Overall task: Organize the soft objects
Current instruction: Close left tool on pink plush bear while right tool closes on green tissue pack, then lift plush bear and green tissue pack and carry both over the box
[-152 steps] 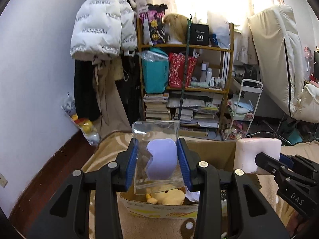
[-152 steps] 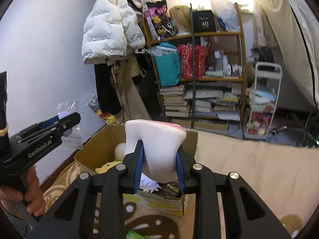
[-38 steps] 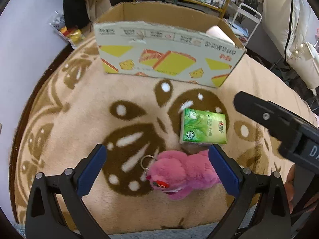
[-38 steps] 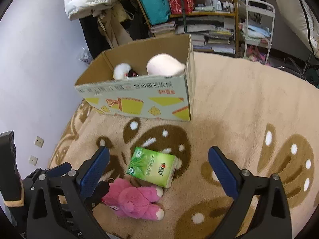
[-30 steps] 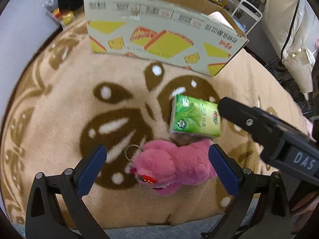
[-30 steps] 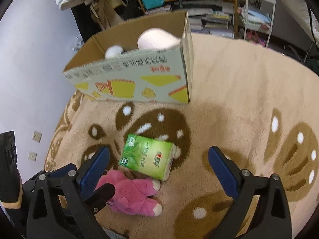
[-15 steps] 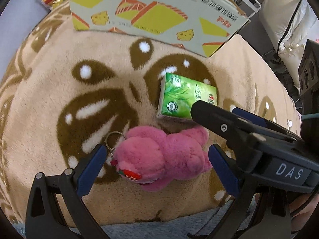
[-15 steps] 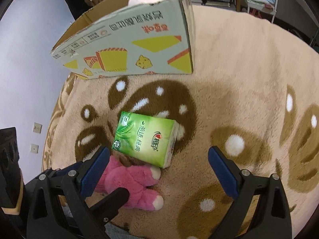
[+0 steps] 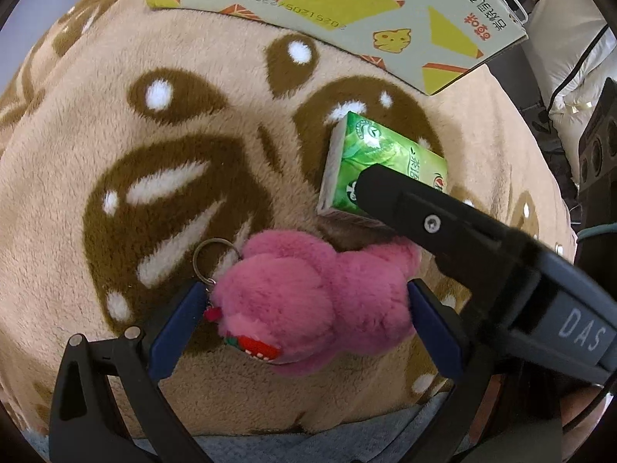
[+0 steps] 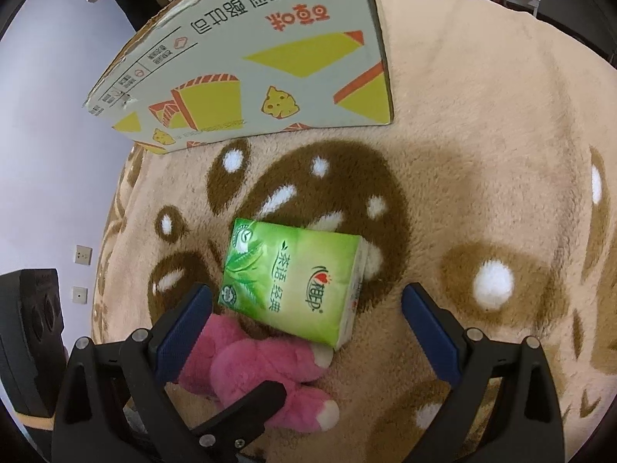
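Pink plush toy (image 9: 308, 305) lying on the beige-and-brown patterned rug (image 9: 115, 123), a metal key ring (image 9: 216, 256) at its head end and a small red strawberry charm (image 9: 250, 347) on its near side. Flanked by the blue pads of the left gripper (image 9: 304, 322), one pad at each side of the fluffy body, spread about as wide as the toy (contact with the fur looks likely on both sides, but squeezing cannot be told). Just beyond the toy, a green tissue pack (image 9: 370, 169) flat on the rug, its near edge touching or overlapping the pink fur. From the right wrist view, same tissue pack (image 10: 293, 281) seen from above, partly covering the plush toy (image 10: 250, 370), whose pale-tipped feet poke out beneath it. Right gripper (image 10: 306, 332) spread wide over the pack, blue pads well clear of both its short ends, nothing held; its black finger crosses the left wrist view in front of the pack. Further back on the rug (image 10: 482, 135), a cardboard box (image 10: 250, 65) printed with yellow cheese shapes and red Chinese lettering, standing apart from pack and toy. Also visible in the left wrist view as cardboard box (image 9: 347, 7) along the top edge.
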A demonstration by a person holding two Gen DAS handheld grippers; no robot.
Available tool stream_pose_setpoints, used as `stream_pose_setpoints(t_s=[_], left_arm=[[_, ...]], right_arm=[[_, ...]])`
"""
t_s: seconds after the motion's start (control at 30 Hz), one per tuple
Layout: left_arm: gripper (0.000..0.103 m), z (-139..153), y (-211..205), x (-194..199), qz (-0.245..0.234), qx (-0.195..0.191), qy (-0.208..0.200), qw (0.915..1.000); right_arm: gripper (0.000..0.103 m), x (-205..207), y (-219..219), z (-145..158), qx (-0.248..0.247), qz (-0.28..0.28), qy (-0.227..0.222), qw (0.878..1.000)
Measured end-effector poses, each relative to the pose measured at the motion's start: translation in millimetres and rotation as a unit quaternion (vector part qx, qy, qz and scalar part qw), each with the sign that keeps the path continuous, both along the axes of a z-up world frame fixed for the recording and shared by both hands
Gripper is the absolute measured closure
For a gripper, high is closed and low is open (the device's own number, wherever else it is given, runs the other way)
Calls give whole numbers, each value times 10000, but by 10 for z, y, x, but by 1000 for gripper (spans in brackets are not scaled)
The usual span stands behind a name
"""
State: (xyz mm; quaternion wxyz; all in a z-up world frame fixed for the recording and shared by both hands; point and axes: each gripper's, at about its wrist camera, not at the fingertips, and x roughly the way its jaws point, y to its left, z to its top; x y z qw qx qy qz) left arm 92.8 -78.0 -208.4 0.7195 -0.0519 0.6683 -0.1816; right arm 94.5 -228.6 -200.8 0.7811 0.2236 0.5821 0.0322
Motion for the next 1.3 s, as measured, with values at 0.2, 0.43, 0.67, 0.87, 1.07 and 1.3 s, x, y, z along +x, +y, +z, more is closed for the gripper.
stream_pose_setpoints(t_s=[0.2, 0.43, 0.67, 0.87, 1.07, 1.3], left_arm=[[8, -13, 92, 12, 80, -93, 67, 9999], [8, -12, 105, 22, 130, -106, 60, 9998], [11, -7, 67, -5, 100, -42, 4, 9999], [13, 32, 51, -62, 114, -2, -54, 9999], [15, 125, 13, -105, 45, 256, -247, 9994], [16, 302, 38, -148, 4, 964, -840, 9918]], right_arm=[[0, 68, 37, -25, -104, 4, 67, 9999], [0, 129, 69, -60, -240, -6, 65, 9997], [8, 137, 126, -71, -468, 76, 150, 9988], [25, 111, 111, -42, -649, 67, 180, 9977], [32, 63, 98, 9, -759, 144, 132, 9969], [34, -44, 9, 51, -585, 4, 110, 9982]])
